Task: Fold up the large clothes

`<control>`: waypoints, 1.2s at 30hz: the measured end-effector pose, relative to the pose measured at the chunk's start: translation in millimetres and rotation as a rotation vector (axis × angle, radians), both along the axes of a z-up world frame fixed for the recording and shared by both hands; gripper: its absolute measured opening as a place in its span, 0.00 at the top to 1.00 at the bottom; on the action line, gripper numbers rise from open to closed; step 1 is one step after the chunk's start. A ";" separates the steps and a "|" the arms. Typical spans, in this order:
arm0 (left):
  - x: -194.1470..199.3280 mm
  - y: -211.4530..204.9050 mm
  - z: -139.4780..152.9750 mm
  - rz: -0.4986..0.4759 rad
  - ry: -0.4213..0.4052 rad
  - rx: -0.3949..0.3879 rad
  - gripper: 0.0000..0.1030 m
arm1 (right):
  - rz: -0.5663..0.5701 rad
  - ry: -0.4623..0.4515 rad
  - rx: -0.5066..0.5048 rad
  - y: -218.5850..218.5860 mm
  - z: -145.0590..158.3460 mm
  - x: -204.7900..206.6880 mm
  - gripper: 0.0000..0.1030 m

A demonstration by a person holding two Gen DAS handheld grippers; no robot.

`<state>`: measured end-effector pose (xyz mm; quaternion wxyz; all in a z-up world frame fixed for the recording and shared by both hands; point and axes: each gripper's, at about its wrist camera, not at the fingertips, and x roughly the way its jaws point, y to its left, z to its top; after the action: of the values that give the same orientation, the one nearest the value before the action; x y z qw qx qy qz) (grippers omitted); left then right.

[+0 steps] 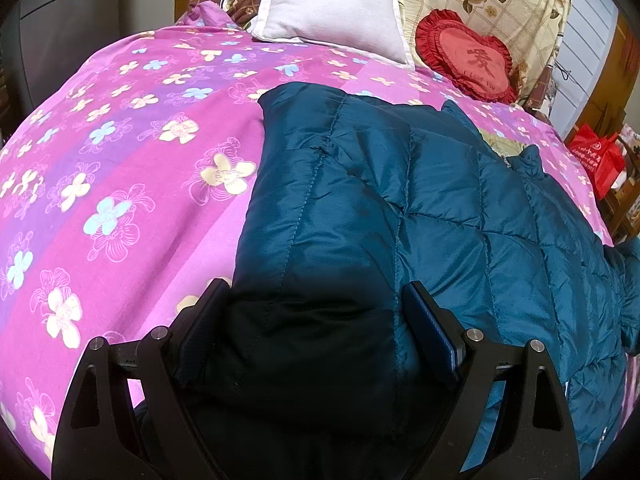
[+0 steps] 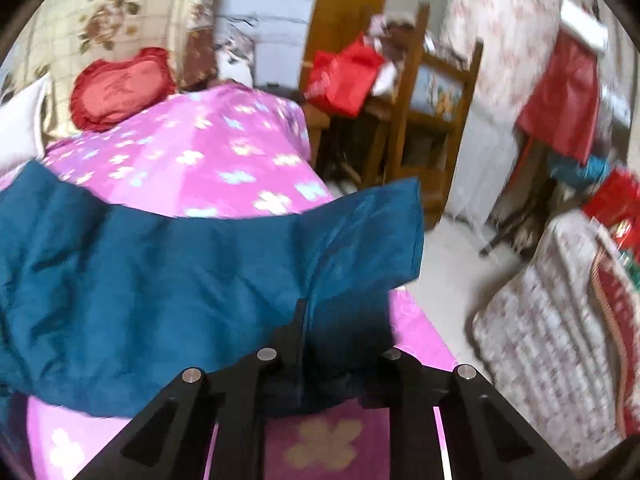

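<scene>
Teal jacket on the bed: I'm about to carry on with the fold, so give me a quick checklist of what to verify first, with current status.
1. Left gripper open and straddling the jacket's near edge: ok, fingers wide apart with the fabric between them, not clamped.
2. Right gripper has hold of the teal jacket: cannot tell, its view is blurred and fabric covers the fingertips.
3. Jacket lying flat on the pink floral bedspread: ok on the left side; the right flap looks raised.
4. Landing area free: ok, the white pillow and red heart cushion sit apart from the jacket.
5. Sleeves tucked in: cannot tell.
</scene>
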<state>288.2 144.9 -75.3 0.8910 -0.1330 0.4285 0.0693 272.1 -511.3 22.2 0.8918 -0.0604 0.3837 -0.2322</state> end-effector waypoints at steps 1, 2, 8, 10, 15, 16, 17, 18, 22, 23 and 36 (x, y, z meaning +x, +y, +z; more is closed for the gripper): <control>-0.1 0.3 0.2 0.000 -0.001 -0.002 0.15 | 0.029 -0.014 -0.019 19.5 7.6 -2.7 0.87; -0.2 0.9 0.1 0.000 -0.002 -0.004 0.15 | 0.047 -0.025 -0.032 35.0 13.1 -4.7 0.87; -2.3 4.0 0.6 0.006 -0.016 -0.027 0.15 | 0.225 -0.056 -0.066 163.6 35.8 -11.5 0.87; -2.5 4.4 0.5 0.008 -0.019 -0.032 0.15 | 0.299 -0.037 -0.073 218.5 30.6 -9.1 0.87; -4.6 6.4 0.3 0.012 -0.029 -0.049 0.15 | 0.459 0.013 -0.072 333.1 2.9 -0.5 0.87; -4.8 6.5 0.4 0.012 -0.030 -0.051 0.15 | 0.494 0.020 -0.070 356.4 -3.1 1.2 0.87; -4.9 6.6 0.5 0.013 -0.032 -0.054 0.15 | 0.514 0.022 -0.074 371.1 -7.1 1.4 0.87; -5.1 6.9 0.7 0.013 -0.033 -0.057 0.15 | 0.546 0.028 -0.078 392.5 -12.2 3.2 0.87; -5.9 7.8 0.5 0.014 -0.037 -0.064 0.15 | 0.661 0.059 -0.138 464.4 -29.9 10.3 0.87; -5.9 8.4 0.5 0.014 -0.038 -0.066 0.15 | 0.681 0.067 -0.154 476.5 -33.5 12.0 0.87; -7.1 8.8 0.5 0.018 -0.038 -0.066 0.15 | 0.664 0.053 -0.120 441.3 -11.1 -60.3 0.12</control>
<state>281.1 153.7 -74.8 0.8934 -0.1675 0.4124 0.0609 211.8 -69.9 11.1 0.9033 -0.2406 0.3517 0.0503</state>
